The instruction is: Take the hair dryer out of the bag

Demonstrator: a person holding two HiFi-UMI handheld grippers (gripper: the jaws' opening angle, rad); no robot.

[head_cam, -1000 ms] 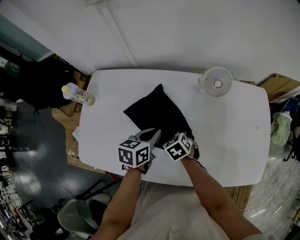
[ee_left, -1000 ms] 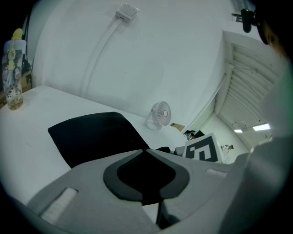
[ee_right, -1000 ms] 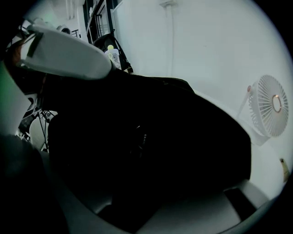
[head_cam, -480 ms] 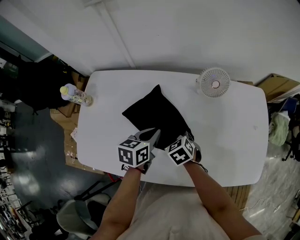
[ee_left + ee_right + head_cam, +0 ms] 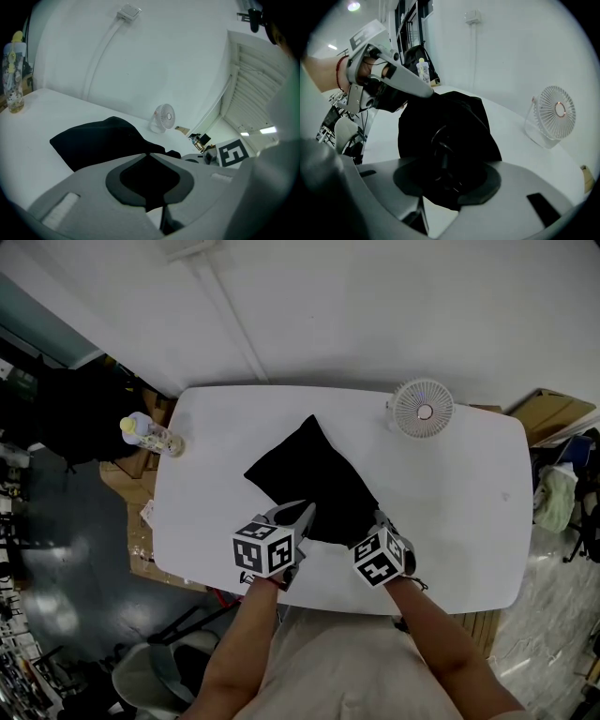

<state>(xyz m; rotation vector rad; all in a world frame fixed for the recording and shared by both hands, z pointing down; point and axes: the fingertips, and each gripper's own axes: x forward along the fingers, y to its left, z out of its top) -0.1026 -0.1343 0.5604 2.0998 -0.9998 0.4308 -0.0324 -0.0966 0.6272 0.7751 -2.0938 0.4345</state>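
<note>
The black cloth bag [image 5: 314, 479] lay flat and slantwise on the white table [image 5: 469, 521], one corner toward the far edge; a glossy black looped cord [image 5: 440, 145] showed at its near mouth.

**Desk:** What is different at the white table [image 5: 450, 502]?

**Photographer:** The right gripper [image 5: 380, 521] pulls back from the near edge of the black bag [image 5: 314, 479], toward the person and off to the right. A second ago its marker cube sat just beside the left gripper [image 5: 302, 514]; now a clear gap separates the two.

**Desk:** And its jaws?

**Photographer:** They have just been closing, and they press on a dark glossy object [image 5: 440, 154] at the bag's mouth.

**Desk:** Is that object out?

**Photographer:** It is black against black fabric, so how far it has emerged cannot be told.
</note>
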